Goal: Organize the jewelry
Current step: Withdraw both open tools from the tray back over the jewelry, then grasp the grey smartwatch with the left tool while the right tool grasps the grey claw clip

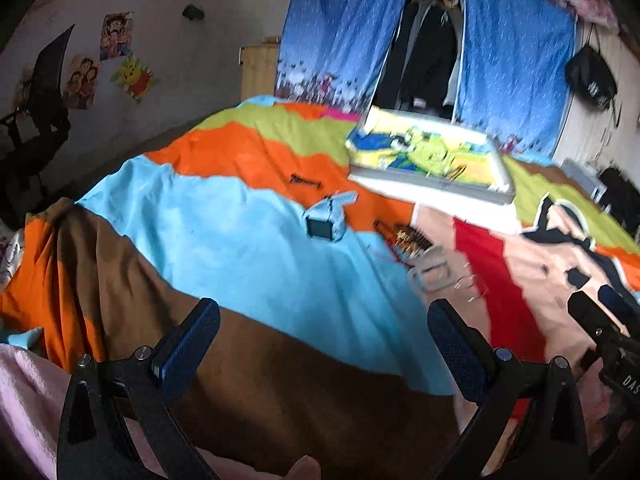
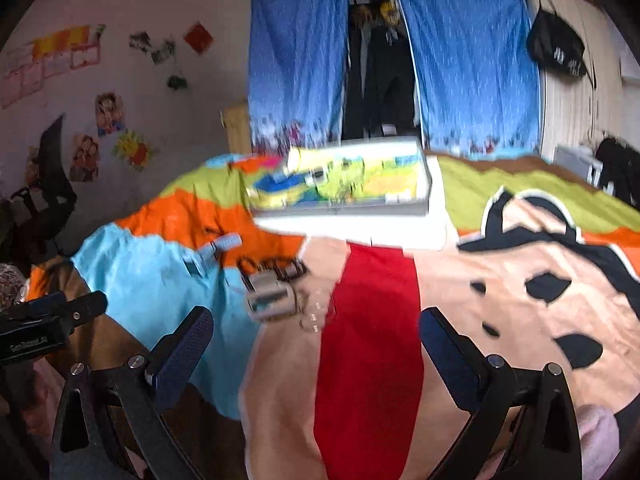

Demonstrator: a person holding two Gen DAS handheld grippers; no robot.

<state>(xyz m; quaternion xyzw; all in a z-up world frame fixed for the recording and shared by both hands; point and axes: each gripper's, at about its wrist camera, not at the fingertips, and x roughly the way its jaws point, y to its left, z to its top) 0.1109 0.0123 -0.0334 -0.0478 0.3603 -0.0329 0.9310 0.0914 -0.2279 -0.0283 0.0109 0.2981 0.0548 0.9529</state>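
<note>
Left gripper (image 1: 324, 336) hangs wide open above a striped, colourful bedspread (image 1: 224, 224).
A light-blue square-faced watch (image 1: 326, 220) lies ahead; a shallow cartoon-printed white tray (image 1: 430, 156) sits beyond.

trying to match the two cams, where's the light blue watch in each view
Left wrist view: the light blue watch lies just above the middle, on the blue and orange part of the bedspread.
Right wrist view: the same watch sits left of centre, smaller and blurred.
Shared landmark: the white box with the cartoon picture, up and to the right of the watch in both.
</note>
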